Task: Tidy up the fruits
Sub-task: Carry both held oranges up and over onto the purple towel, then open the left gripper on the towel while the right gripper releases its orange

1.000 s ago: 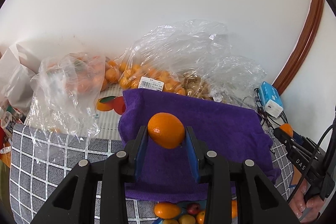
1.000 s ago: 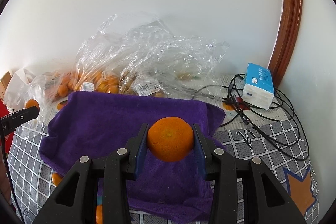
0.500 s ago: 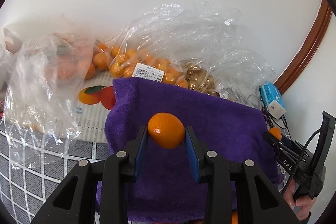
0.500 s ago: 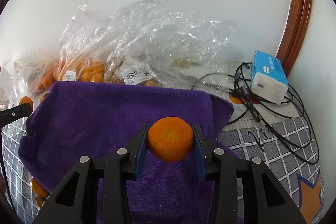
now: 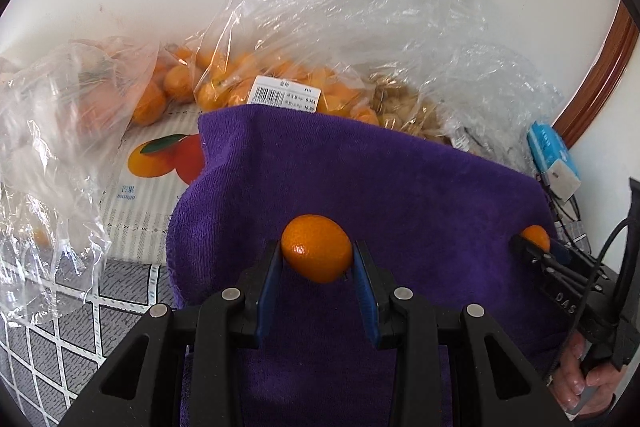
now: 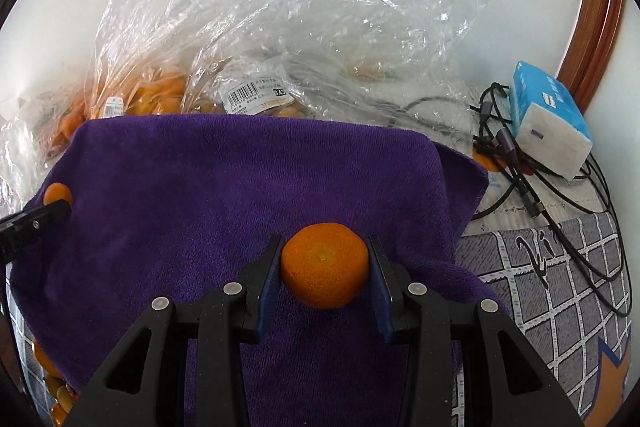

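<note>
My left gripper is shut on a small smooth orange and holds it just above a purple towel. My right gripper is shut on a round tangerine low over the same towel. The right gripper with its fruit also shows at the right of the left wrist view. The left gripper's tip and fruit show at the left edge of the right wrist view.
Clear plastic bags of oranges and other produce lie behind the towel against the white wall. A blue tissue pack and tangled black cables lie at the right. Loose fruit peeks out under the towel's left edge.
Both grippers have moved forward and lower over the purple towel, each still holding its fruit. The bags and the towel now look closer.
</note>
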`<state>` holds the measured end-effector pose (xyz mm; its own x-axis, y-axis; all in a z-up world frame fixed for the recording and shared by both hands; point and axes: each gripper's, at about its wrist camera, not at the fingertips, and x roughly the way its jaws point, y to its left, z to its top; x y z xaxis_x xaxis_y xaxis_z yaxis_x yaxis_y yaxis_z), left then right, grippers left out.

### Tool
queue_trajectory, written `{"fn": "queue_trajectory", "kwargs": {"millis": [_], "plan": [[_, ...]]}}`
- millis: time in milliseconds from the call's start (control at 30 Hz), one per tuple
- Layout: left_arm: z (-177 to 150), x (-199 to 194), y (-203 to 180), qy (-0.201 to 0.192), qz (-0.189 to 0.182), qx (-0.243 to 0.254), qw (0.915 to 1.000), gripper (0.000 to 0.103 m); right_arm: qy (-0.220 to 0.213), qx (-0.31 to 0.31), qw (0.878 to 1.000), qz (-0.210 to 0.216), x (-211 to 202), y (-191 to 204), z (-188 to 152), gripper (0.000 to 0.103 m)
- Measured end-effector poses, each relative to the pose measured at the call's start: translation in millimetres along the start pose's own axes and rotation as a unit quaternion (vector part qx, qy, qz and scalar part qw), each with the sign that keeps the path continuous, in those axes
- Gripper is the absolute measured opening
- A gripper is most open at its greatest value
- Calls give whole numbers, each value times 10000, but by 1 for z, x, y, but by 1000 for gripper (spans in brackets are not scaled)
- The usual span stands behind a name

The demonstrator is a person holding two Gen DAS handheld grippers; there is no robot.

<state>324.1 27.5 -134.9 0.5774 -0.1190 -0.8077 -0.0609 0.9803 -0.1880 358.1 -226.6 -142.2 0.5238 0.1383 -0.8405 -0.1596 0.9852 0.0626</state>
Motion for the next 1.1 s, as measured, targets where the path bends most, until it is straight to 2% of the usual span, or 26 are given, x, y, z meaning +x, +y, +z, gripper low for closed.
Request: {"fn": "queue_trajectory", "kwargs": {"millis": [267, 433, 500, 567, 633, 800, 933, 1033, 1100], "plan": [[-1, 6, -2, 133, 14, 60, 9999, 34, 219, 57, 9997, -59, 6, 0, 3, 42], [-1, 7, -6, 218, -8, 146, 9997, 35, 209, 57, 9997, -60, 4, 1, 4, 63], [0, 6, -10, 200, -11, 185, 9996, 50, 163, 40, 9998, -45, -2, 2, 3, 71], [1, 0, -11, 84, -28, 200, 9998, 56, 84, 72, 9999, -36, -10, 3, 3, 76], [3, -7, -13, 11, -22, 202, 9998, 57, -58, 115, 9999, -70, -22, 3, 1, 84], [9, -31, -16, -190, -62, 118, 9997, 57, -320, 151, 9989, -299, -57, 4, -4, 86], [9, -69, -22, -550, -182, 300, 9979, 57, -549, 227, 9977, -321, -90, 2, -12, 86], [2, -99, -26, -877, -159, 405, 9952, 57, -731, 205, 9951, -639, -113, 2, -21, 86], [-4, -114, -25, -918, -196, 402, 9948, 57, -788, 248, 9938, -738, -128, 1, -29, 86]]}}
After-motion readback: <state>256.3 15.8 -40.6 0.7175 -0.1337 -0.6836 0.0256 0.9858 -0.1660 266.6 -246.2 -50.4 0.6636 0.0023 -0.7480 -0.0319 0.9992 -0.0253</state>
